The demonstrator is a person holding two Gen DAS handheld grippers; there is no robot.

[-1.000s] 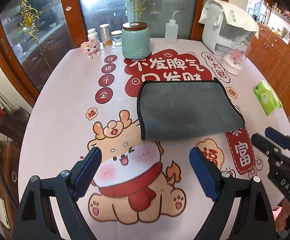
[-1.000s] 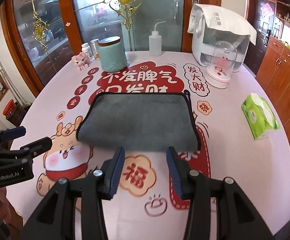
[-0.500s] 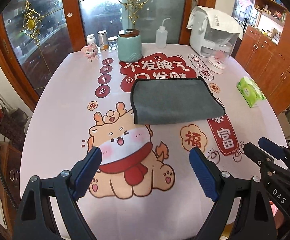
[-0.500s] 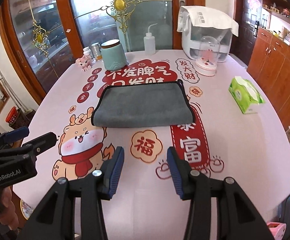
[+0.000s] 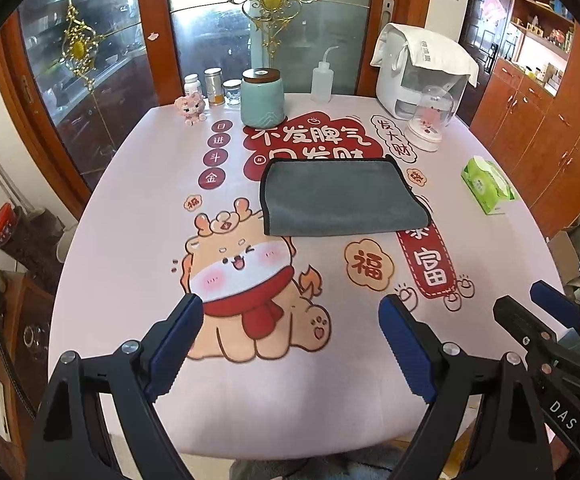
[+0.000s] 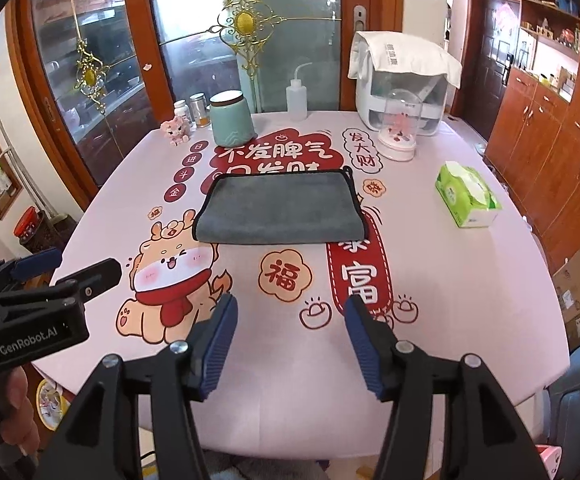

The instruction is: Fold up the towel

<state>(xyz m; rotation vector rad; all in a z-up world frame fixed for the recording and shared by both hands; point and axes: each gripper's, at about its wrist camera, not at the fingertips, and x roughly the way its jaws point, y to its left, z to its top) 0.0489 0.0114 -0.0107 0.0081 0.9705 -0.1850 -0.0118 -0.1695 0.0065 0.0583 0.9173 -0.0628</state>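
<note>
Both hand-held grippers, left point(image 5: 290, 340) and right point(image 6: 290, 344), gape empty; grey towel point(image 5: 340, 198) lies folded flat.

Jar point(image 5: 214, 87) labels too small

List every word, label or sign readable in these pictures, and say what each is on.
"GenRobot.AI": left claw body.
"DAS": right claw body.
"福": tablecloth, cloud badge.
"富": tablecloth, red banner.
"发大财": tablecloth, white bubble.
"日进斗金": tablecloth, four red dots.
"不发脾气": tablecloth, red patch; the line below is half hidden by the towel.
Print on the tissue pack and white appliance: too small.
</note>
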